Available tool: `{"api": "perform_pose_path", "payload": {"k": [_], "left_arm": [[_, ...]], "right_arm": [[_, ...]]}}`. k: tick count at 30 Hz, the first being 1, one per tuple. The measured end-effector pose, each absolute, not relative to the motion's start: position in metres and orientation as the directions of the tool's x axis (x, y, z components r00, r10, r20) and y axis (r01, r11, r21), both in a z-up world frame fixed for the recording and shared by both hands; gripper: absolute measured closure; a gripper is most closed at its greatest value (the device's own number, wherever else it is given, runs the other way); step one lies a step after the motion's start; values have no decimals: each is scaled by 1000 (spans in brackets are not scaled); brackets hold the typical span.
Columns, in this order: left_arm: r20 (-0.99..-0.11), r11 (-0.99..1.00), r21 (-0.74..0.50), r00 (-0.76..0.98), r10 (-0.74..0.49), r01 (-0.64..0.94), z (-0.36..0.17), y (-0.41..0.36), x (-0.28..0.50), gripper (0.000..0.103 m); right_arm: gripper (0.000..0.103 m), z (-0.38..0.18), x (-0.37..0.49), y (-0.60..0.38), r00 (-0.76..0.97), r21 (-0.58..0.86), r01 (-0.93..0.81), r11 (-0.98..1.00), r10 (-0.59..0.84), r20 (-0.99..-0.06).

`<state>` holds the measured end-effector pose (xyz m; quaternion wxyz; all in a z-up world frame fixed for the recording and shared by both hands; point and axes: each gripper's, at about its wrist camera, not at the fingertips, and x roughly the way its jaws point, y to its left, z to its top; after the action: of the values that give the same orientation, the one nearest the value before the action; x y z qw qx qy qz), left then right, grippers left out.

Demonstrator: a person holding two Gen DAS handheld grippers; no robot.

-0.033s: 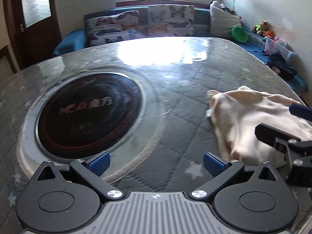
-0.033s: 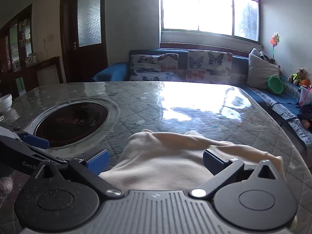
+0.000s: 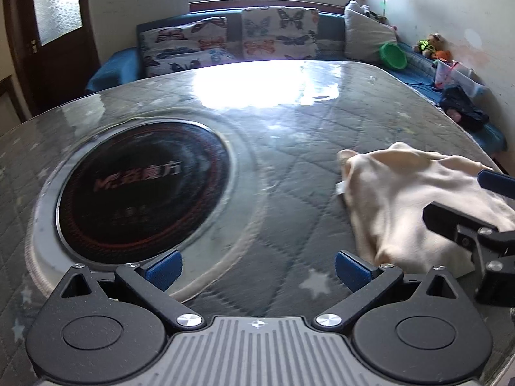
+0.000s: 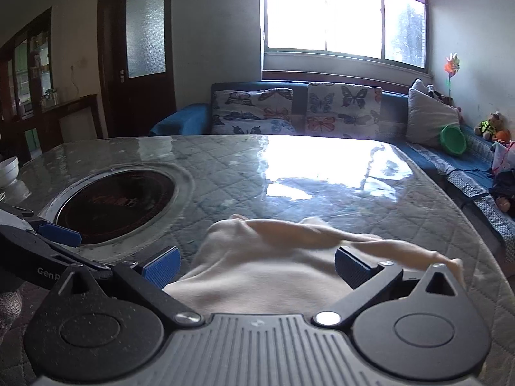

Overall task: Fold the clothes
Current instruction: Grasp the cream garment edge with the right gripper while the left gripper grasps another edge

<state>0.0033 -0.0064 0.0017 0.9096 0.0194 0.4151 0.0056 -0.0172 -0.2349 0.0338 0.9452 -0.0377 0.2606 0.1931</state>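
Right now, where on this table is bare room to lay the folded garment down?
Bare room lies on the table beyond the cream garment, toward the sofa, and between the garment and the round cooktop. It is crowded near the front, where the left gripper and right gripper are.

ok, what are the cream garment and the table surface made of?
Cream garment: looks like soft matte knit or fleece, judging by its rounded, limp folds and lack of shine; exact fibre can't be told. Table surface: seemingly a quilted star-print cloth under a clear glossy sheet, glass or plastic, since the window glare mirrors off it.
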Motion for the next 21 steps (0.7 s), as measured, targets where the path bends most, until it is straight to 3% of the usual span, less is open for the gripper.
{"api": "perform_pose_path", "payload": {"k": [4,8,15,21], "left_arm": [[-776,996,86,629,46,33,6,-20,10,0],[-784,997,-1,619,-45,71,9,-18,24,0],[-772,993,-22,629,-93,120,18,-29,52,3],[-772,984,-25,622,-132,177,14,-40,76,22]], "right_arm": [[0,37,-18,-244,792,39,-394,918,361,-493],[0,48,-19,-250,823,8,-349,937,310,-476],[0,43,20,-290,789,-13,-323,946,262,-556],[0,31,45,-317,758,-40,-312,949,223,-612]]}}
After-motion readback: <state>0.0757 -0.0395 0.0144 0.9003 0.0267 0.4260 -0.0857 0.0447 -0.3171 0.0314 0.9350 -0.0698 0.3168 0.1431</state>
